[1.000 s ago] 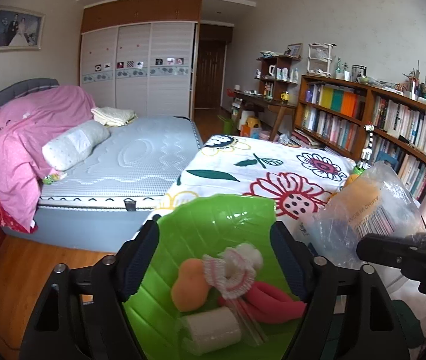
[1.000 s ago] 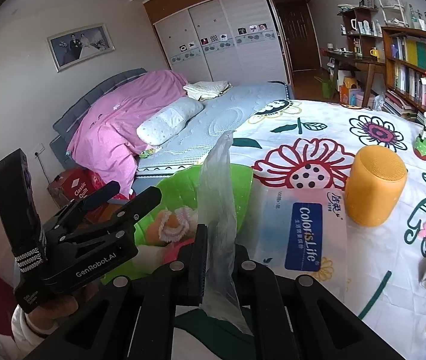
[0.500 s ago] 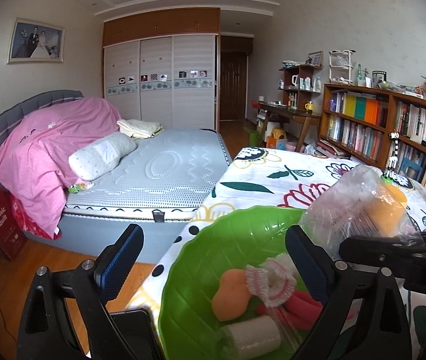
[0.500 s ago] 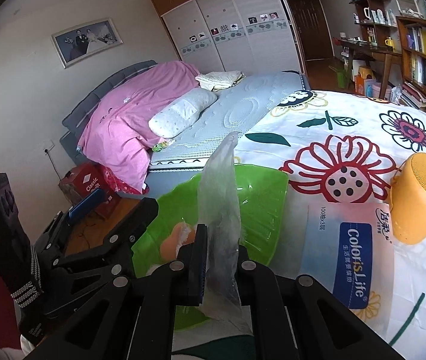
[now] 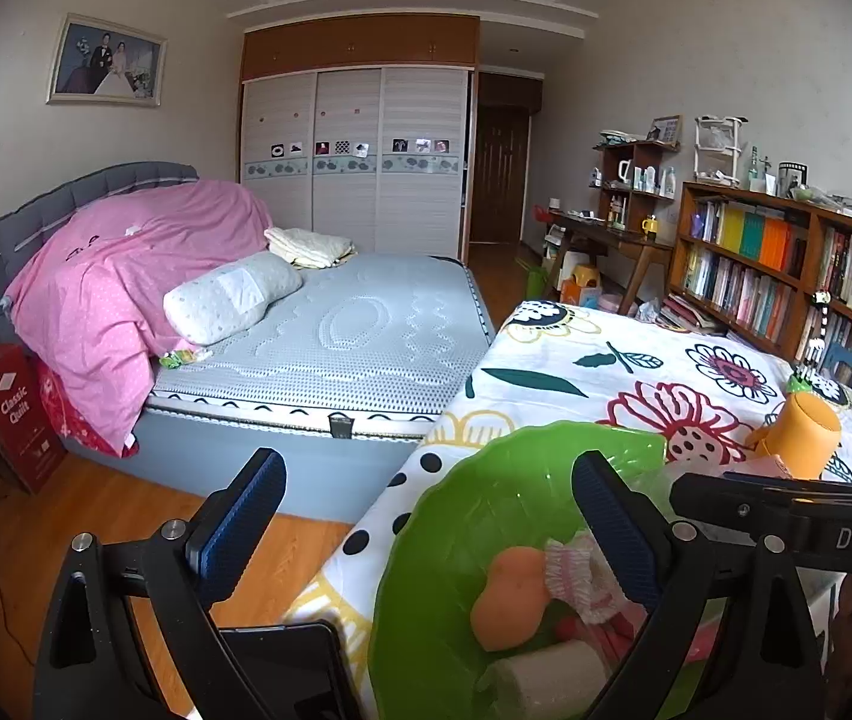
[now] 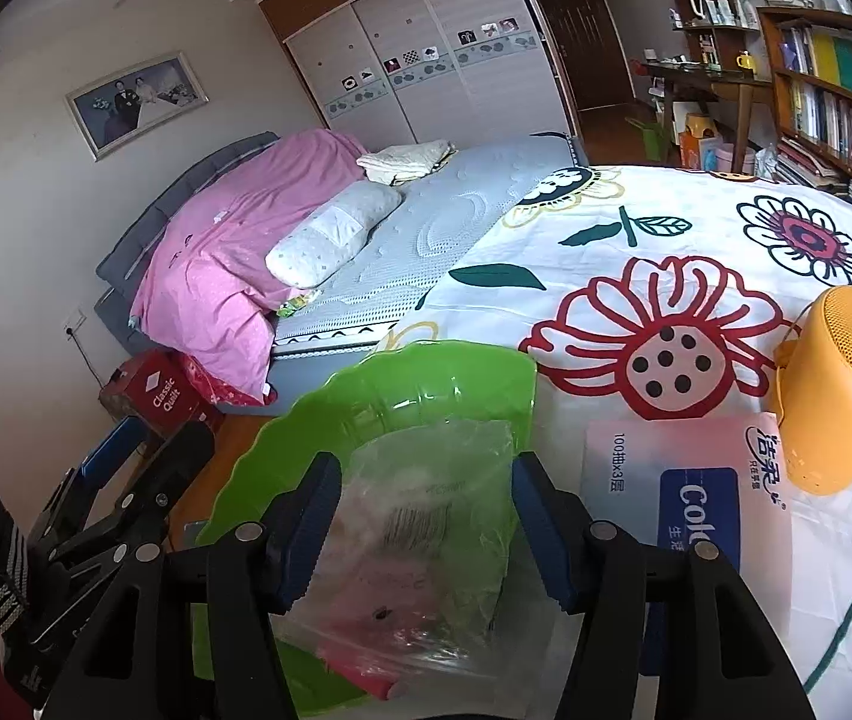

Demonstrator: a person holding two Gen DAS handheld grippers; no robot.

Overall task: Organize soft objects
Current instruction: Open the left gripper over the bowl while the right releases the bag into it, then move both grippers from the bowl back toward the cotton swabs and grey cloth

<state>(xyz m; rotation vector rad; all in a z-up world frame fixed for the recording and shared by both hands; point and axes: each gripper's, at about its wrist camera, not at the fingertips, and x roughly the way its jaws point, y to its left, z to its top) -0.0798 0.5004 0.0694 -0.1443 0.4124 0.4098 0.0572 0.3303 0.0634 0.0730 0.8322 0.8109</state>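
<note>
A green leaf-shaped bowl [image 5: 456, 516] [image 6: 366, 408] sits at the near edge of a flower-print table. It holds an orange sponge [image 5: 510, 597], a pink frilly item [image 5: 576, 573], a white roll [image 5: 540, 681] and something red. A clear plastic bag [image 6: 432, 516] lies loose over the bowl, between the spread fingers of my right gripper [image 6: 423, 531], which is open. My left gripper [image 5: 426, 534] is open too, hovering over the bowl's left rim with nothing between its fingers. The right gripper's black body [image 5: 786, 510] crosses the left wrist view at the right.
A tissue pack [image 6: 684, 480] and an orange cylindrical speaker [image 6: 840, 384] lie on the flowered cloth [image 6: 636, 252] right of the bowl. Beyond are a bed with a pink quilt [image 5: 120, 294], a bookshelf [image 5: 786, 264] and wooden floor [image 5: 36, 546] left of the table.
My right gripper went from shut on the upright plastic bag to open; the bag now lies loose over the bowl. My left gripper drew back and to the left.
</note>
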